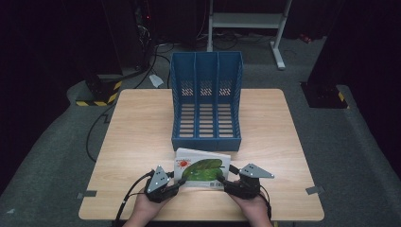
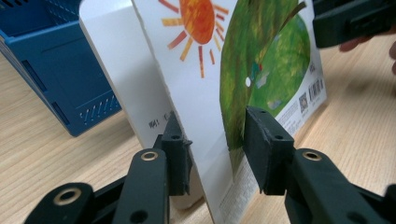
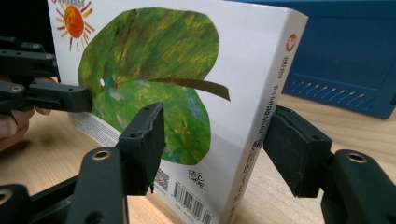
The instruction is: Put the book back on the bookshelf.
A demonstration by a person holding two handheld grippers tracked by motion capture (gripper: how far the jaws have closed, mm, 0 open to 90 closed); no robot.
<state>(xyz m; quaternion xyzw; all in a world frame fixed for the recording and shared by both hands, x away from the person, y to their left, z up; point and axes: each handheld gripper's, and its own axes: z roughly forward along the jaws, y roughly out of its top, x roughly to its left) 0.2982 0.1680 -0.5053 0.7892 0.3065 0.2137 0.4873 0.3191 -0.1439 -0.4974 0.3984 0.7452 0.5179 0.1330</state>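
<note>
Wooden worktop carries everything here, and at its far middle stands a blue file rack with three slots, open toward you. Just in front of the rack, near your edge, is the picture book, held up on its lower edge and tilted, its glossy back cover with the green leaf and orange sun facing up at you.

Treat that book as stiff at the spine and floppy at the open side. It looks like a hardback: thick boards, a squared white spine, likely some weight for its size. The cover is smooth and shiny, so flat pads may slide on it if you pinch lightly or near a corner.

Your left gripper has its jaws closed on the page-side edge; in the left gripper view the near board sits pinched between them while the rest of the book fans away behind the left-hand jaw. That hold is weak, since one board can bend and swing.

Your right gripper straddles the spine end; in the right gripper view its jaws stand apart from the book on both sides, not pressing. Take hold there, across the full thickness near the spine, mid-height, before you lift toward a slot.
</note>
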